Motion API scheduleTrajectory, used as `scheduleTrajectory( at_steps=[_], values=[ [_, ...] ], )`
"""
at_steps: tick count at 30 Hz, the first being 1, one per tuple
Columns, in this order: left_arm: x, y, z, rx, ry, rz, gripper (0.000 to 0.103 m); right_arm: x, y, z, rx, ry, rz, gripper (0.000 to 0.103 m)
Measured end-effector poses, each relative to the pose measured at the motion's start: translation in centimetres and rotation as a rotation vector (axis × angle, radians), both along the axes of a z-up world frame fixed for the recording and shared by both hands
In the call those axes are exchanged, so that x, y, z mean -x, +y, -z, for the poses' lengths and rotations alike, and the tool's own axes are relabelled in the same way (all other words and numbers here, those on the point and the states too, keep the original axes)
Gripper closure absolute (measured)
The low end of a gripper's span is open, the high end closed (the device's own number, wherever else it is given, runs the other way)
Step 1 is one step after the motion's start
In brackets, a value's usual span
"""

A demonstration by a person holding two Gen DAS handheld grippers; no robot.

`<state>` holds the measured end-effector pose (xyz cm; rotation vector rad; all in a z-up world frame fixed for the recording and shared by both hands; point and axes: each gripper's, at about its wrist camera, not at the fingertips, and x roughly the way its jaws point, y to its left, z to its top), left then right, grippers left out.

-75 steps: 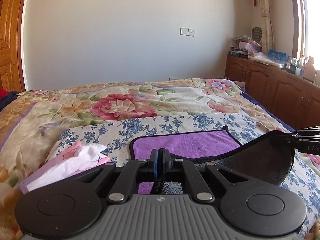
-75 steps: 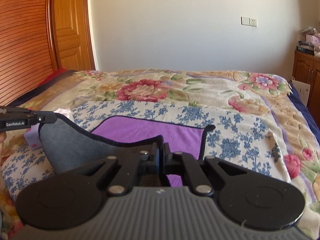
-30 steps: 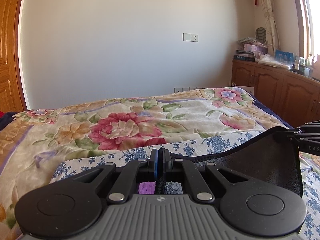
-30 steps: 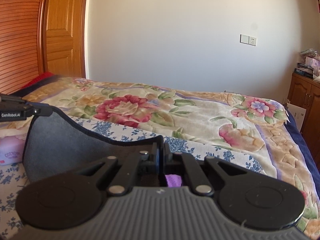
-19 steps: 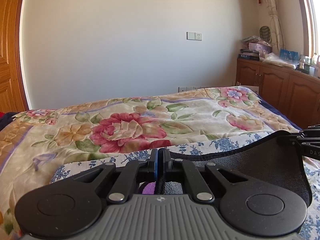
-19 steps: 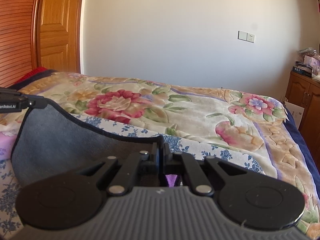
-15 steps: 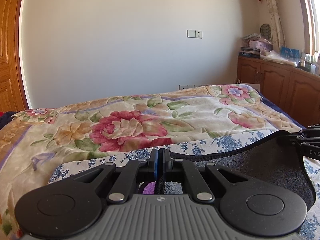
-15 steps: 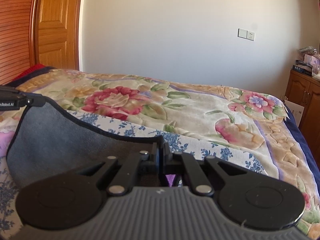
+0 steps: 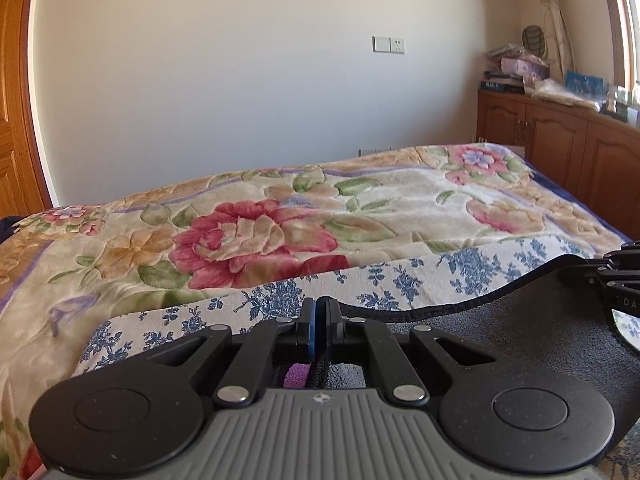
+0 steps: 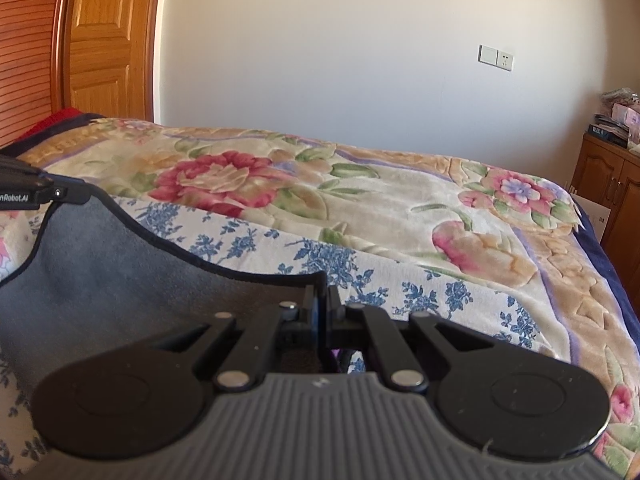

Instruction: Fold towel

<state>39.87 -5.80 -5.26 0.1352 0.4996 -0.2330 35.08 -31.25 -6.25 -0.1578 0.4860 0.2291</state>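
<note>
Cream wall (image 9: 240, 80), wooden door (image 10: 104, 40), floral bed (image 9: 280, 220), wooden cabinets (image 9: 560, 136), perhaps a sunlit window (image 9: 632, 20)

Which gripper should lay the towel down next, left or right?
Neither alone. The left gripper and right gripper are each shut on a corner of the towel, its edge stretched between them over the bed, so probably both together.

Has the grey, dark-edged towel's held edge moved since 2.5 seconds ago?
Yes. The grey, dark-edged towel was carried forward over its purple side, toward the red flower on the blanket.
</note>
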Motion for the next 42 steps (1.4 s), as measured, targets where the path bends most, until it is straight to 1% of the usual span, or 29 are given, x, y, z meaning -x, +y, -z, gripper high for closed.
scheduleTrajectory(
  at_steps=[4,7,15,22,25,26,28,29,30,32,34,35,36,42],
  values=[
    [-0.6,-0.5,0.7,-0.022,0.018,-0.002,0.097,-0.7,0.0,0.8,0.013,0.033,0.004,0.099],
    [-0.9,-0.6,1.4,-0.039,0.033,-0.022,0.097,-1.0,0.0,1.4,0.020,0.053,0.009,0.099],
    [-1.2,-0.6,2.6,-0.052,0.053,-0.029,0.097,-1.2,-0.1,2.1,0.016,0.071,0.012,0.099],
    [-1.4,-0.7,2.9,-0.059,0.056,-0.029,0.097,-1.3,-0.1,2.2,0.017,0.075,0.014,0.099],
    [-1.6,-0.8,3.1,-0.066,0.060,-0.035,0.094,-1.3,-0.2,2.5,0.017,0.083,0.021,0.098],
    [-1.6,-0.8,3.1,-0.062,0.061,-0.042,0.092,-1.3,-0.2,2.5,0.012,0.080,0.022,0.098],
    [-1.6,-0.8,3.1,-0.050,0.070,-0.041,0.074,-1.1,-0.3,2.5,0.007,0.079,0.027,0.085],
    [-1.5,-0.7,3.1,-0.043,0.069,-0.042,0.055,-1.1,-0.4,2.4,0.006,0.079,0.037,0.071],
    [-1.4,-0.8,3.1,-0.043,0.063,-0.045,0.043,-1.0,-0.5,2.3,0.000,0.074,0.044,0.057],
    [-1.0,-0.7,2.8,-0.045,0.049,-0.054,0.041,-0.7,-0.6,1.9,-0.011,0.064,0.045,0.050],
    [-0.7,-0.7,2.3,-0.039,0.046,-0.058,0.036,-0.3,-0.6,1.4,-0.003,0.057,0.050,0.050],
    [-0.5,-0.6,2.0,-0.036,0.042,-0.059,0.030,0.0,-0.5,1.0,-0.004,0.054,0.049,0.049],
    [-0.2,-0.6,1.6,-0.032,0.033,-0.059,0.026,0.2,-0.5,0.7,-0.007,0.050,0.049,0.049],
    [1.6,-0.5,-0.9,-0.012,0.016,-0.059,0.017,2.3,-0.2,-1.5,-0.045,0.042,0.047,0.044]
  ],
)
